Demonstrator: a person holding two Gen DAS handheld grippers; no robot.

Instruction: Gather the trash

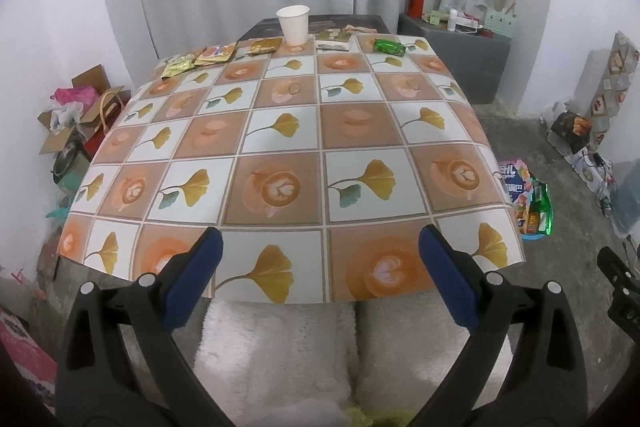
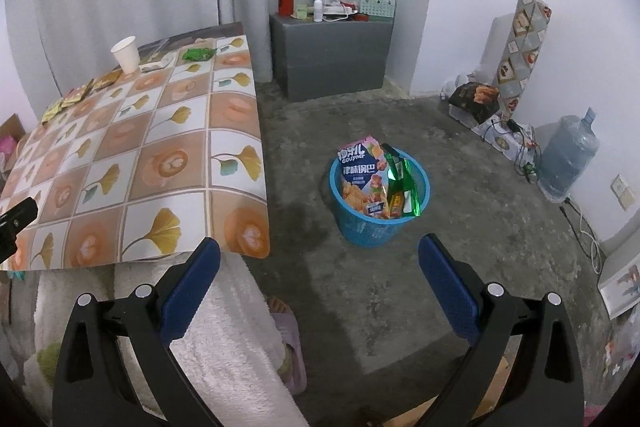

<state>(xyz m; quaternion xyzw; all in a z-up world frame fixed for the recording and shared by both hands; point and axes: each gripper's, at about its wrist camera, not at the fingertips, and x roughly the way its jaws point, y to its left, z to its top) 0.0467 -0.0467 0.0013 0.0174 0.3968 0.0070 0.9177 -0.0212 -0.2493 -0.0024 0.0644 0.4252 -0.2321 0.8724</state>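
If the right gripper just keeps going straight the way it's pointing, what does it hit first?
Probably the blue trash basket on the floor, already holding snack bags. The open right gripper points at it with only bare concrete floor between, though depth is hard to judge.

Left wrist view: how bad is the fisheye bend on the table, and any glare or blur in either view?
Left wrist view: table edges bow outward, black vignette in the corners, soft even light, no glare. Right wrist view: same vignette, table edge curved, blue basket sharp; the rim looks softer.
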